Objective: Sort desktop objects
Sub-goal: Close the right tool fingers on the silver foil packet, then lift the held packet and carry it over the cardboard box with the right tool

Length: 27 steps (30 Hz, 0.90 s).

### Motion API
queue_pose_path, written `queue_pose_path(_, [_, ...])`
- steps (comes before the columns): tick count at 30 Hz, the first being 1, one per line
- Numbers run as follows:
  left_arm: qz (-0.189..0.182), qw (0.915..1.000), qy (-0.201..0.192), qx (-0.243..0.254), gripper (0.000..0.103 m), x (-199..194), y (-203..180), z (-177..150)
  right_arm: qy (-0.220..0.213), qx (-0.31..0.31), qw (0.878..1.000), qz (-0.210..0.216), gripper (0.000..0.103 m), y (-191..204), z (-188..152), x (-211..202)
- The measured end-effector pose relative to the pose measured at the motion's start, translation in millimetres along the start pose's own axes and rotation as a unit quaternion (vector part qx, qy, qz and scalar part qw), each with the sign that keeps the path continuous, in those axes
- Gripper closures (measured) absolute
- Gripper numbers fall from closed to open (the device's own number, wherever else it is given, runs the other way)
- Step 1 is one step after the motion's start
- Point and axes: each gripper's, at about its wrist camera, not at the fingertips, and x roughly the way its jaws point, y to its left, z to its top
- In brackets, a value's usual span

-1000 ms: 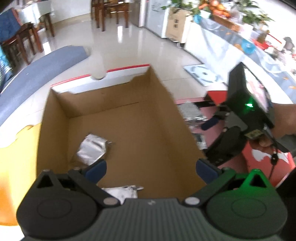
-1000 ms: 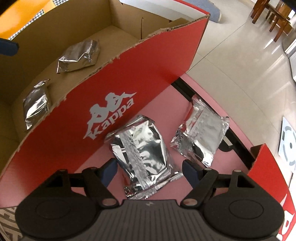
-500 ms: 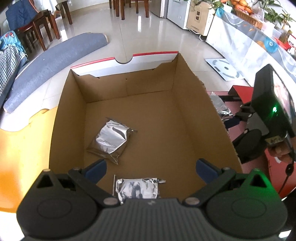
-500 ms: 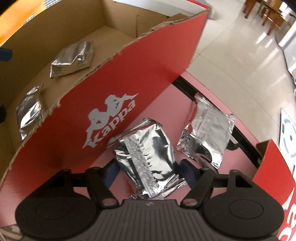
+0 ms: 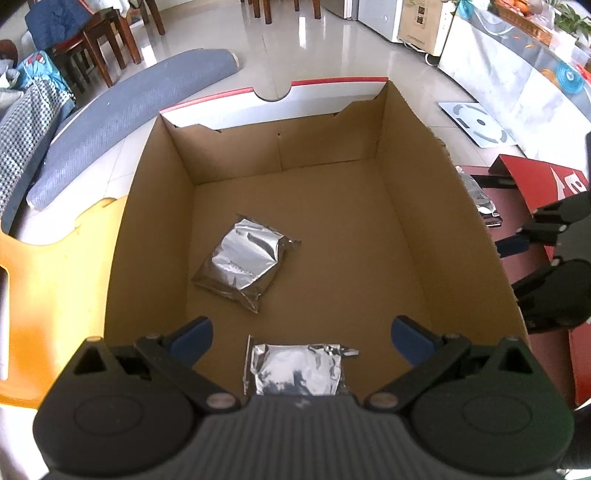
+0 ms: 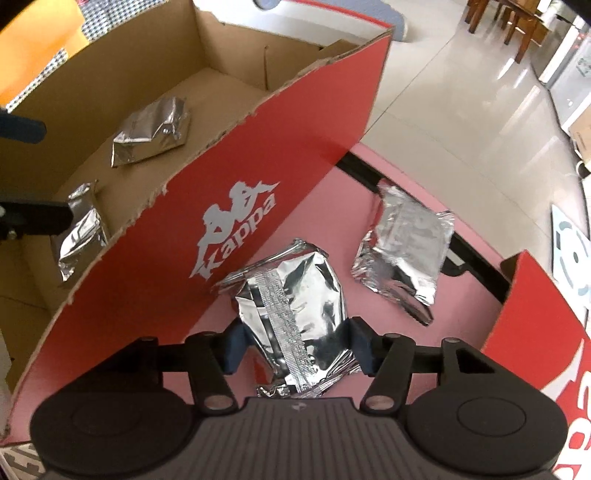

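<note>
Glossy pale floor tiles (image 5: 295,48) all round; lying across them at far left, a rolled grey-blue mat (image 5: 122,122); behind that, dark wooden chairs (image 5: 107,55), one draped with a blue cushion (image 5: 62,22); at the left edge, houndstooth cloth (image 5: 22,140); below it, an orange surface (image 5: 48,295) with a scalloped border; at upper right, a tan carton (image 5: 421,22) beside a long counter draped in pale cloth (image 5: 509,85); up on the counter, a blue disc (image 5: 570,81) and green plants (image 5: 569,14); flat on the floor near its foot, a white panel with grey ring markings (image 5: 480,123); from the right wrist, more wooden chairs (image 6: 506,22) at top right.
</note>
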Motion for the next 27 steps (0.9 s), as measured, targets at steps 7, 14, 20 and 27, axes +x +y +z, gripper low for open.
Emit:
queue_pose_path(7, [-0.001, 1.0, 0.005, 0.006, 0.0, 3.1, -3.8, -2.2, -0.03, 0.041, 0.999, -0.004, 0.046, -9.2, 2.7, -23.5])
queue_pose_path(14, [-0.004, 0.9995, -0.004, 0.032, 0.0, 2.1, -14.1, -6.6, -0.074, 0.072, 0.995, -0.018, 0.046, -15.8, 4.5, -50.4])
queue_pose_path(20, [-0.007, 0.9985, -0.013, 0.054, 0.0, 1.0, -22.9, -9.7, -0.107, 0.107, 0.988, -0.019, 0.046, -25.0, 8.5, -70.0])
queue_pose_path(27, [-0.016, 0.9977, -0.027, 0.06, 0.0, -2.2, -25.5, -10.2, -0.144, 0.115, 0.983, -0.005, 0.046, -21.4, 15.9, -89.3])
